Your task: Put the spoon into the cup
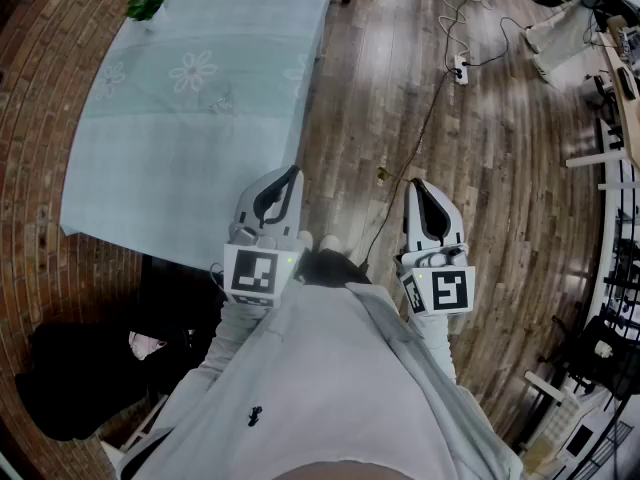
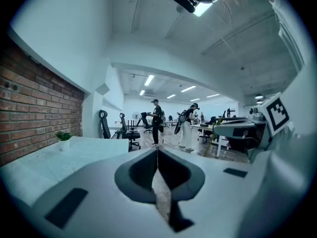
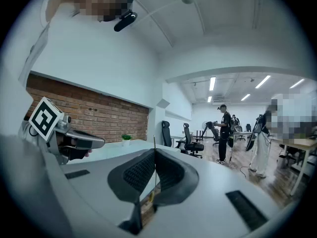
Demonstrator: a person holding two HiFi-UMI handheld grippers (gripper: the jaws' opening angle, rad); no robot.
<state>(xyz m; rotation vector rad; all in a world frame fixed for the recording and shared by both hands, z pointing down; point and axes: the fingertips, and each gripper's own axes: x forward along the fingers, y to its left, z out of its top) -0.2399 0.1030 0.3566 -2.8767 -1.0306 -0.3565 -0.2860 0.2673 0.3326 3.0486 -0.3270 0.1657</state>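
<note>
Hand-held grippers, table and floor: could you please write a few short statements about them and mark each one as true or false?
1. The left hand-held gripper has its jaws together with nothing between them. True.
2. The right hand-held gripper holds a spoon. False: its jaws are shut with nothing between them.
3. A small green plant stands at the far end of the table. True.
4. A cup stands on the table close to the person. False: the plant is the only thing standing on it in these views.
5. The floor is covered with carpet. False: it is made of wooden boards, and a cable lies across it.
</note>
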